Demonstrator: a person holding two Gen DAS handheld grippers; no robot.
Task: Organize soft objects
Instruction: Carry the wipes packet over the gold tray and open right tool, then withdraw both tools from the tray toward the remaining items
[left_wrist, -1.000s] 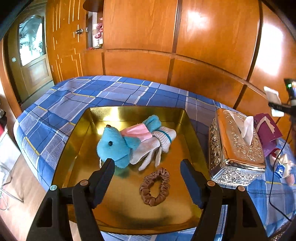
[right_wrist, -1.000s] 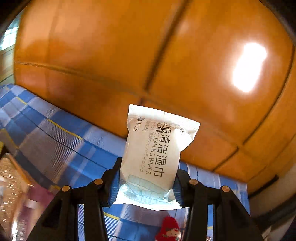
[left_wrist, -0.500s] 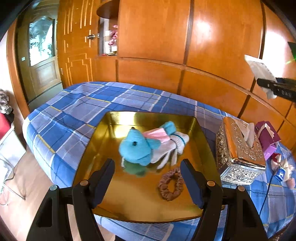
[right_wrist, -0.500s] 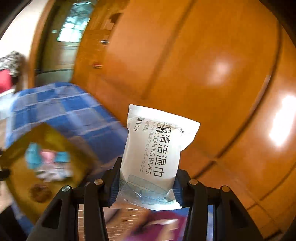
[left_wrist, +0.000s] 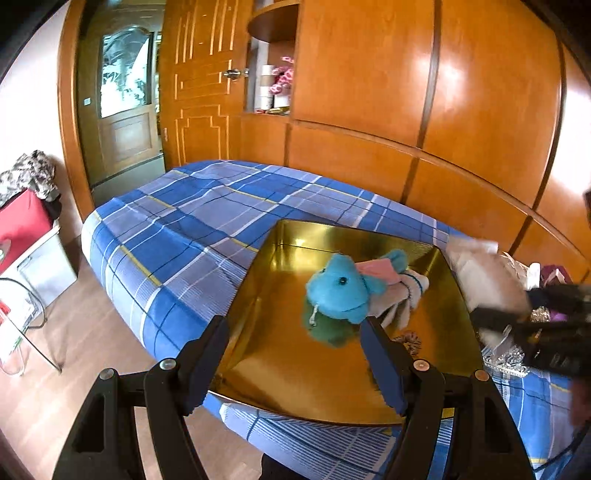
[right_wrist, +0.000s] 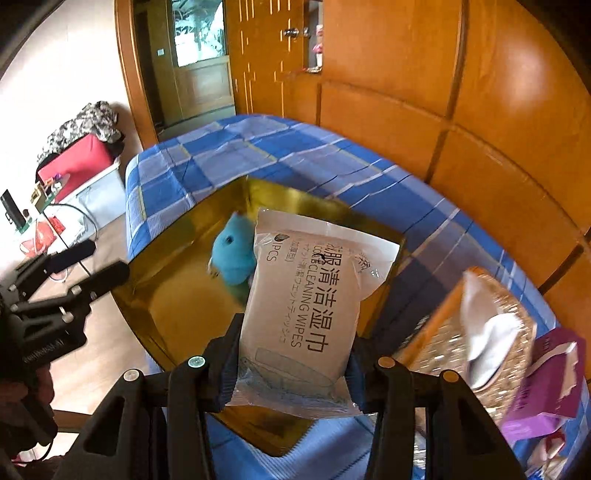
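Between the right gripper (right_wrist: 291, 373) fingers a white pack of wipes (right_wrist: 310, 314) is pinched, upright above the gold tray (right_wrist: 177, 280). Left gripper (left_wrist: 295, 363) hangs spread and empty over the tray's near edge, where the blue plush toy (left_wrist: 338, 290) lies.

Blue plaid bedspread (left_wrist: 192, 236) before wooden wall panels (left_wrist: 369, 74); ornate tissue box (right_wrist: 480, 332) beside purple box (right_wrist: 546, 384)
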